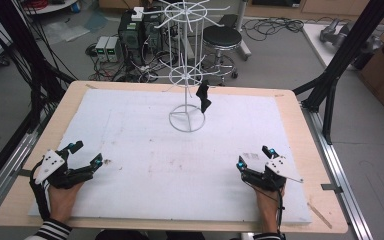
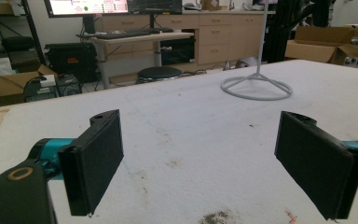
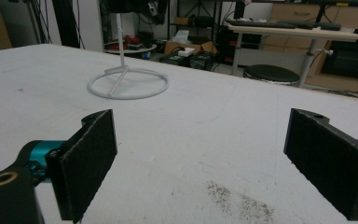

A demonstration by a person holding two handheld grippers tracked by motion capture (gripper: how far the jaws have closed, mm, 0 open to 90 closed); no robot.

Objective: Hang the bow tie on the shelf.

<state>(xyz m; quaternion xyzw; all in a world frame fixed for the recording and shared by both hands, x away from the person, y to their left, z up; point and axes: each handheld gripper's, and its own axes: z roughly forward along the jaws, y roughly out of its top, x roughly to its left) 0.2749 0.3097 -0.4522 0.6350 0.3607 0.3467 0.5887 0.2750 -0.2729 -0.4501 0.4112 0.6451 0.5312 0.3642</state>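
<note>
2 spread, empty tools: left tool [image 1: 86, 153], right tool [image 1: 253, 157]; 1 white wire rack [image 1: 187, 75]; 1 black item [image 1: 204, 97]

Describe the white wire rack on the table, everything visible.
The white wire rack stands upright on the white foam sheet, past the middle toward the far edge. Its ring base lies flat, with spokes meeting a thin central pole. Two tiers of radiating hooks sit above. A small black item hangs from the lower tier, right of the pole.
</note>
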